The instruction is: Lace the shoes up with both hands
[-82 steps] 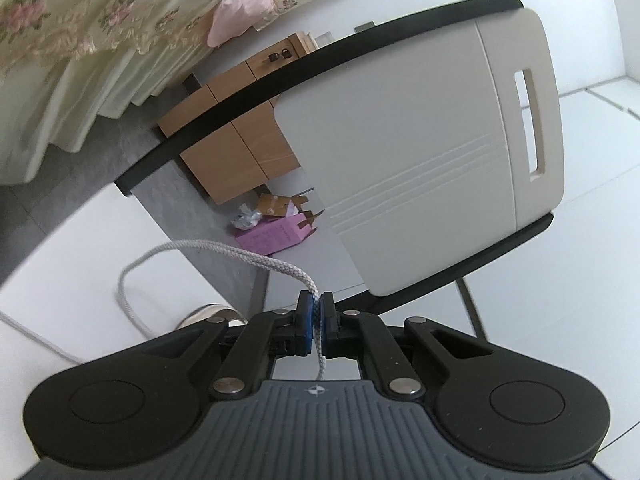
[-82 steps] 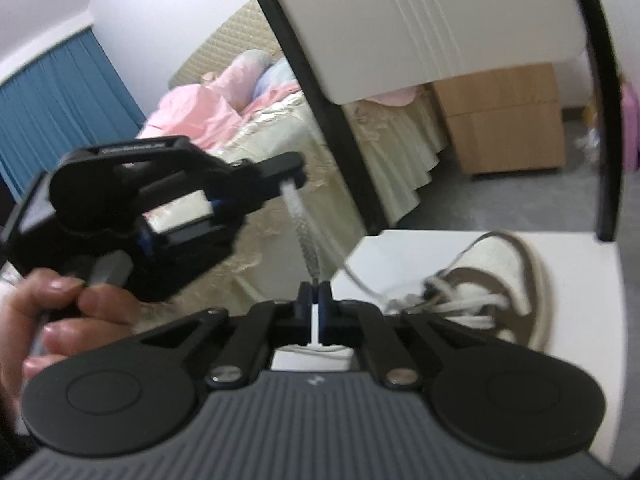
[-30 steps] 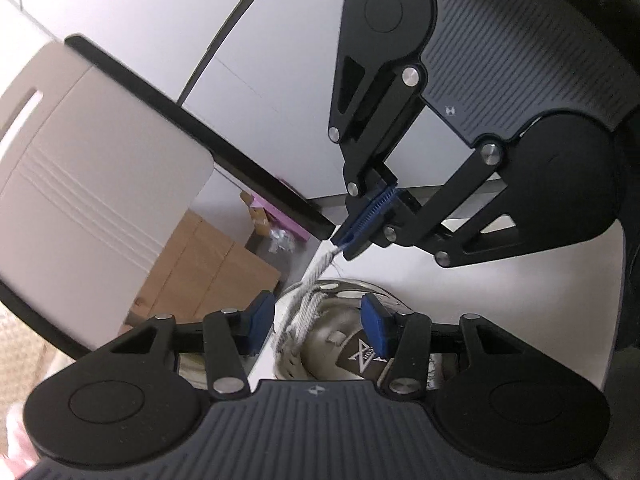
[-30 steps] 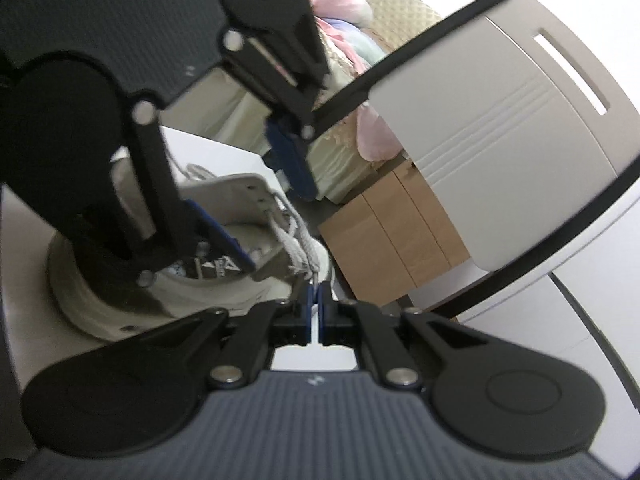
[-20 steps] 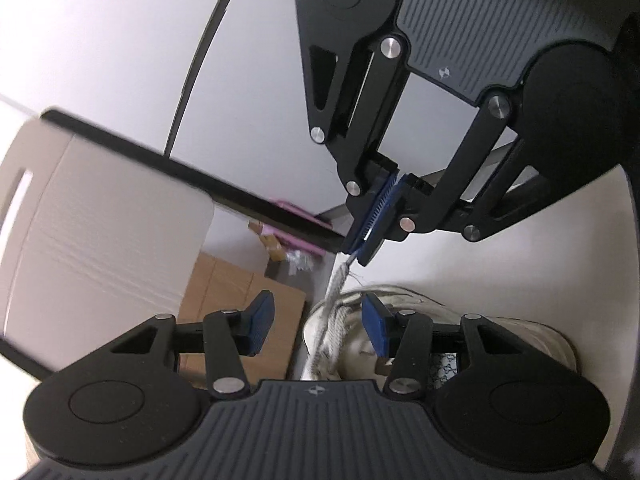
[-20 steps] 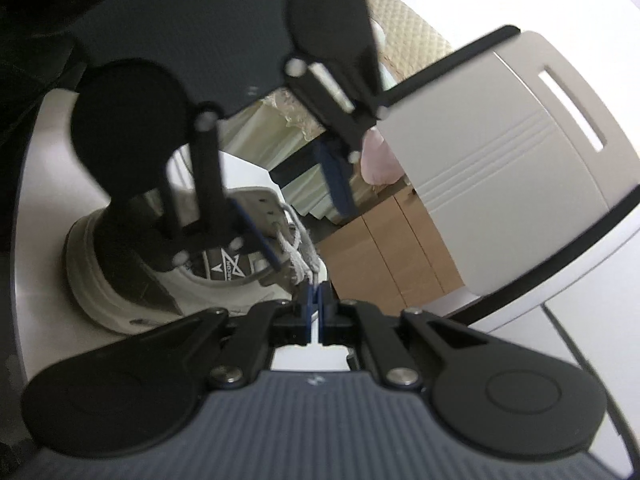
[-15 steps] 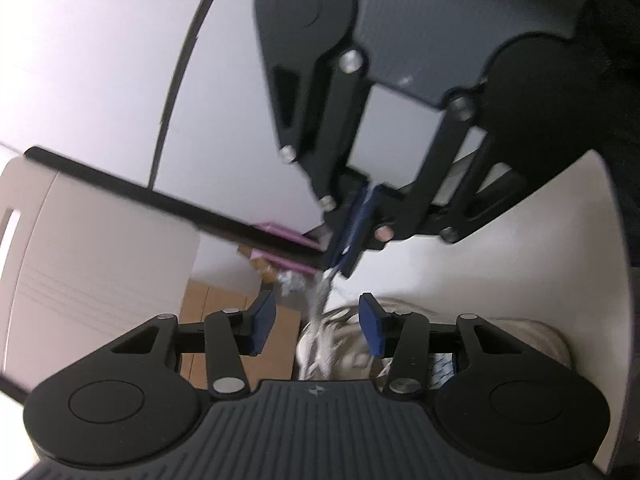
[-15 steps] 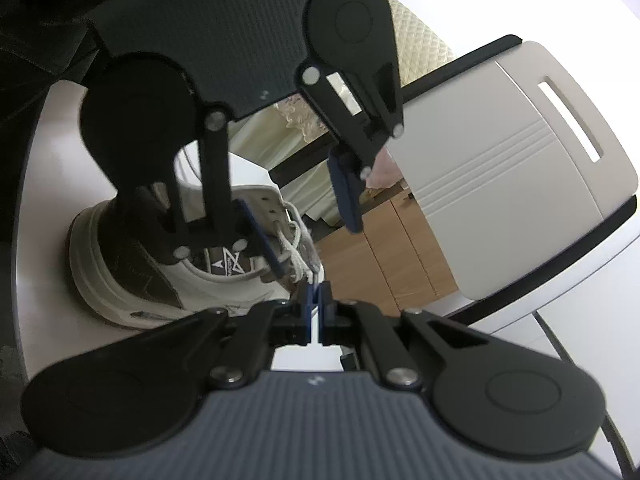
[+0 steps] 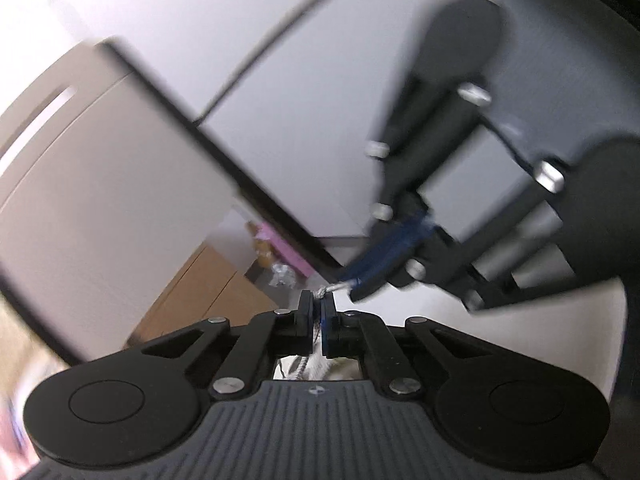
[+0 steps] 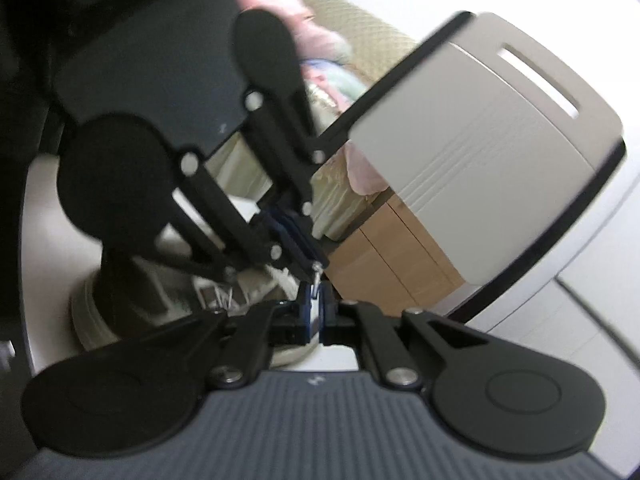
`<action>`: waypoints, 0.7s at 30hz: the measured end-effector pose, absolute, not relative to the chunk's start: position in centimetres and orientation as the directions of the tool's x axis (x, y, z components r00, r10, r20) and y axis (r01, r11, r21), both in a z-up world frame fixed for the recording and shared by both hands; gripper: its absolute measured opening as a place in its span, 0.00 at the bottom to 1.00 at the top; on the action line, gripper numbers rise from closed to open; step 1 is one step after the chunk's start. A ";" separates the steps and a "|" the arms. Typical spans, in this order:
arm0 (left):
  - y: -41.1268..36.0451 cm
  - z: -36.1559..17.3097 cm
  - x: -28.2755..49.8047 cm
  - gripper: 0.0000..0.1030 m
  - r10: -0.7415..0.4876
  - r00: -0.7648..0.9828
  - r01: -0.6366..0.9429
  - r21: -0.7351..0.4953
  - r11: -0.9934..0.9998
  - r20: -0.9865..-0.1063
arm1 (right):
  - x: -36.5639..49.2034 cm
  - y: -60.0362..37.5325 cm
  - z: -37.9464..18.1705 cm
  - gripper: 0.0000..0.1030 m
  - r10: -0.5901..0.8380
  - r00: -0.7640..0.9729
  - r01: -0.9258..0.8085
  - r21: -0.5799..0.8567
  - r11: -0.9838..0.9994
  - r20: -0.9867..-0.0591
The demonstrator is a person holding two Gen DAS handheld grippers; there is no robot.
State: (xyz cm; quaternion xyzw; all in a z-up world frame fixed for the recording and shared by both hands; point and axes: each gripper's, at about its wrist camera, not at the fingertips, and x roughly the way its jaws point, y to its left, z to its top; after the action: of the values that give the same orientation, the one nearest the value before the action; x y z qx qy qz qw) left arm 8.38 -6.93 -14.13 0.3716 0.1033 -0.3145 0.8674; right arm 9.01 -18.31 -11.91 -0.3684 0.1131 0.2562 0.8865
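A grey-white shoelace (image 9: 327, 289) runs a short way between my two grippers, above the shoe. My left gripper (image 9: 318, 305) has its blue pads closing onto this lace, which is pinched between them. In the left wrist view my right gripper (image 9: 358, 286) reaches in from the right, shut on the lace's end. In the right wrist view my right gripper (image 10: 316, 300) holds the lace (image 10: 316, 309), and my left gripper (image 10: 313, 266) comes tip to tip with it from the upper left. The beige and brown shoe (image 10: 256, 286) lies on the white table (image 10: 40, 232), mostly hidden behind the left gripper.
A chair with a pale back panel (image 10: 480, 152) in a black frame stands just past the table. Behind it are a wooden cabinet (image 10: 384, 264), a bed with pink bedding (image 10: 316, 56) and a pink box (image 9: 280, 246) on the floor.
My left gripper, open around the lace before, has shut on it just below the right gripper's tip. Both grippers have drawn closer and risen a little; the shoe has sunk lower in view.
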 end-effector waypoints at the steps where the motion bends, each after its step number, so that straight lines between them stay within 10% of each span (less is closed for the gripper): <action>1: -6.6 -13.7 8.8 0.04 -0.456 0.791 0.611 0.537 0.582 -0.408 | 9.1 -18.5 -11.5 0.04 0.382 0.841 -0.541 -0.565 0.623 -0.384; 10: -3.9 -12.1 11.5 0.04 -0.410 0.799 0.549 0.256 0.795 -0.440 | 13.4 -22.0 -7.6 0.05 0.489 0.790 -0.513 0.038 0.858 -0.371; 19: -3.4 -10.7 9.4 0.05 -0.398 0.793 0.544 0.244 0.803 -0.462 | 17.5 -26.5 -8.9 0.06 0.652 0.711 -0.334 0.689 0.643 -0.264; 21: -3.2 -10.0 8.4 0.05 -0.397 0.790 0.543 0.235 0.806 -0.467 | 16.5 -26.6 -9.2 0.31 0.656 0.715 -0.316 0.727 0.609 -0.239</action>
State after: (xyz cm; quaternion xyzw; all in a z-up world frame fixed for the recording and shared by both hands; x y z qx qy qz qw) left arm 8.44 -3.21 -9.99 0.1817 0.2019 -0.2530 0.9285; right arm 16.53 -26.57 -9.19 0.3401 0.2504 0.2821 0.8614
